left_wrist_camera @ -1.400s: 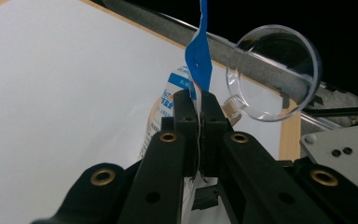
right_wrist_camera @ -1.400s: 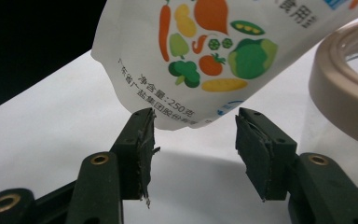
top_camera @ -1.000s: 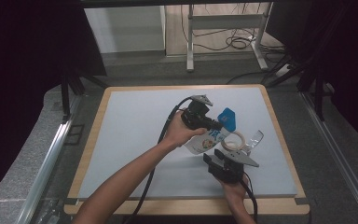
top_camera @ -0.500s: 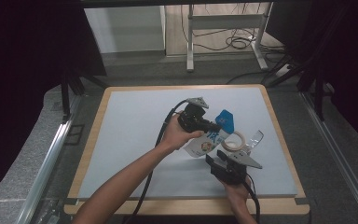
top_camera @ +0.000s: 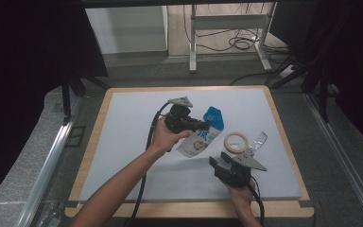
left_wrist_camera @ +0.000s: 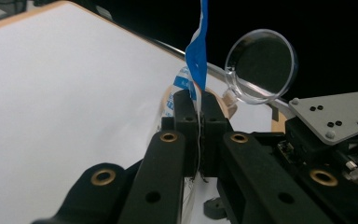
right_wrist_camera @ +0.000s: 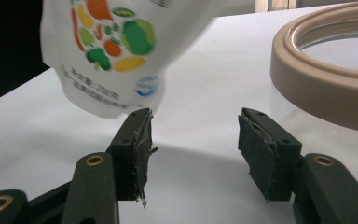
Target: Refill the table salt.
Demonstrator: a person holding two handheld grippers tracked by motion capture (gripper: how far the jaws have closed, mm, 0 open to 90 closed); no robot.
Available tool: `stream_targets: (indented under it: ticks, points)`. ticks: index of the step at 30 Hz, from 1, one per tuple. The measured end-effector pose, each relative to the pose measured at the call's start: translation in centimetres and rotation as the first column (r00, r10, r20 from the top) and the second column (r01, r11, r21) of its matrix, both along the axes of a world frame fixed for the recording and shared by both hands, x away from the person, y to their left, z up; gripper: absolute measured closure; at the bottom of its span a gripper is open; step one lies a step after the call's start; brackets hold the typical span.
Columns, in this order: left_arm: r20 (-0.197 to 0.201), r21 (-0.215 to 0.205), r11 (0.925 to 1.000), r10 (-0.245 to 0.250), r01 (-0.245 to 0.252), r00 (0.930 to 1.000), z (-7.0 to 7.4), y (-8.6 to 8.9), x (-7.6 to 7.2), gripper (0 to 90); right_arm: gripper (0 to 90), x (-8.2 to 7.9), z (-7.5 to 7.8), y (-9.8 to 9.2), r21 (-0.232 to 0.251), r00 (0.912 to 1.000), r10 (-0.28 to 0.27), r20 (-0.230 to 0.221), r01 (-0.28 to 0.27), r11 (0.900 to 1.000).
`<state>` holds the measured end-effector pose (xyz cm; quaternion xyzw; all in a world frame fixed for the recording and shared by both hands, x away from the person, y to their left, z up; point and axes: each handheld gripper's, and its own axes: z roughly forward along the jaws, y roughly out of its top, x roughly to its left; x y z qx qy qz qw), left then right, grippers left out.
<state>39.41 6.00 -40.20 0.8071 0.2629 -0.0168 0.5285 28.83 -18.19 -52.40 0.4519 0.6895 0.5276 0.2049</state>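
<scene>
Pouch [top_camera: 203, 137] hangs from my left tool [top_camera: 203, 126], whose jaws are clamped tight on its blue top edge, so it sits lifted and tilted over the middle of the white desk [top_camera: 123, 137]. My right tool [top_camera: 226, 161] rests low near the front edge with its 2 jaws standing apart and nothing between them; in its own view the pouch's printed end is just above 1 jaw. Tape roll [top_camera: 236, 142] lies just beside the pouch, with a clear round lid [top_camera: 260, 140] next to it.

A beige tape ring [top_camera: 236, 142] lies on the white table [top_camera: 132, 123] just beside a clear round lid [top_camera: 259, 140].
</scene>
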Motion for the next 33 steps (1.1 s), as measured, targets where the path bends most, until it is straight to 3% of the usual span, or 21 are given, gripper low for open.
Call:
stream_targets:
  ticks: [8, 16, 23, 28, 30, 33]
  points:
    - [0.006, -0.051, 0.9946, 0.091, -0.09, 0.9959, -0.1, 4.6, 0.3, 89.1, 44.8, -0.1, 0.2, 0.1, -0.006, 0.9999, 0.005, 0.009, -0.005, 1.0]
    - [0.008, -0.074, 0.976, 0.206, -0.205, 0.9786, -0.8, 9.4, 0.5, 89.2, 44.4, 0.0, 0.1, 0.0, -0.008, 1.0, 0.003, 0.01, -0.003, 1.0]
    - [0.005, -0.082, 0.9497, 0.304, -0.302, 0.9527, -2.0, 12.4, 1.4, 89.2, 44.4, 0.0, 0.1, 0.2, -0.013, 0.9999, 0.013, 0.008, -0.013, 1.0]
    - [0.01, -0.11, 0.9214, 0.376, -0.373, 0.9267, -2.7, 14.3, 2.1, 89.2, 44.4, 0.0, 0.0, 0.3, -0.013, 0.9999, 0.013, 0.006, -0.013, 1.0]
    - [0.022, -0.101, 0.9111, 0.404, -0.4, 0.9147, -3.1, 14.9, 2.1, 89.2, 44.4, 0.0, 0.1, 0.3, -0.013, 0.9999, 0.013, 0.008, -0.013, 1.0]
    - [0.02, -0.088, 0.9011, 0.428, -0.425, 0.9037, -4.2, 15.9, 2.2, 89.1, 44.3, 0.0, 0.1, 0.3, -0.01, 0.9998, 0.013, 0.012, -0.013, 1.0]
